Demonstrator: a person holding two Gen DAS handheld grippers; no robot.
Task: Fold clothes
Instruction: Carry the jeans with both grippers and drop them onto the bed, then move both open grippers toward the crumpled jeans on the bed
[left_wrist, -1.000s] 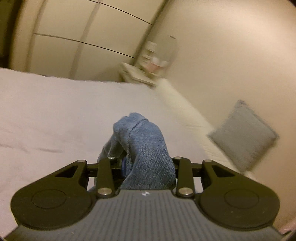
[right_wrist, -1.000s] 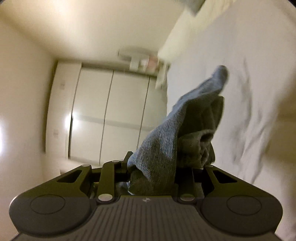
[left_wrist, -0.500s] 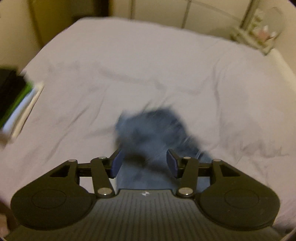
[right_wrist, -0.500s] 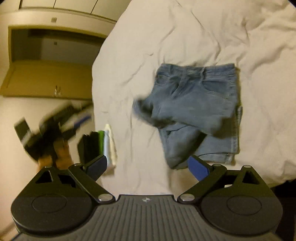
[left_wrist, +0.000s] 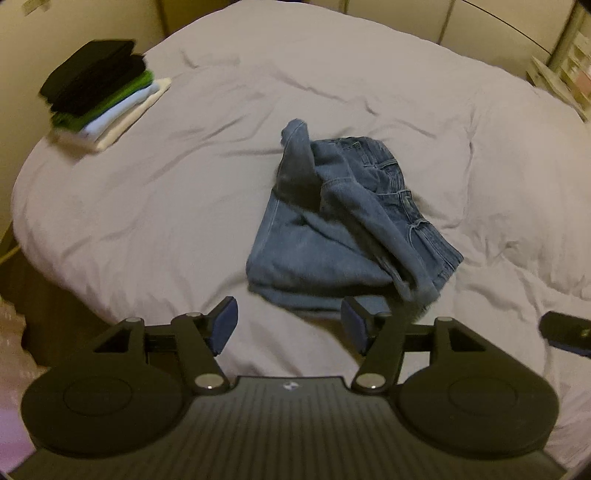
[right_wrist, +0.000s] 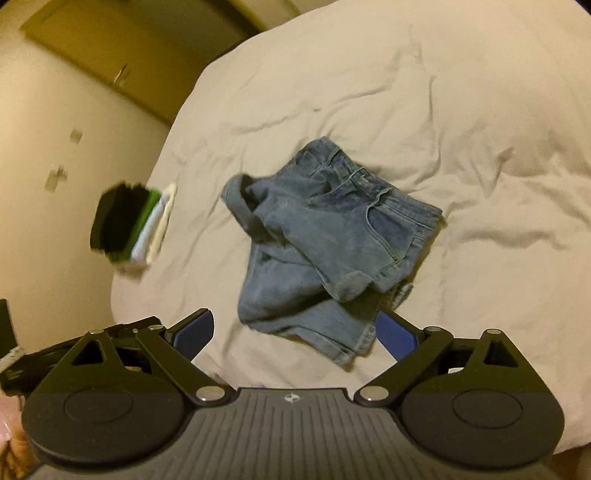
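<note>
Your left gripper (left_wrist: 290, 325) and right gripper (right_wrist: 295, 334) both hover with jaws wide apart, holding nothing. The jeans (left_wrist: 343, 225) lie roughly folded mid-bed (left_wrist: 166, 206); the stack (left_wrist: 99, 90) sits at 10 o'clock.

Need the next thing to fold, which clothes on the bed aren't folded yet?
The jeans, lying rumpled mid-bed with one leg flopped across. The stack at the bed's edge is already flat and squared.

A wide bed under a rumpled pale duvet (left_wrist: 155, 206) fills the room. Beyond it stand cream walls (right_wrist: 44, 110), pale wardrobe doors (left_wrist: 480, 22) far right, dim yellowish light.
</note>
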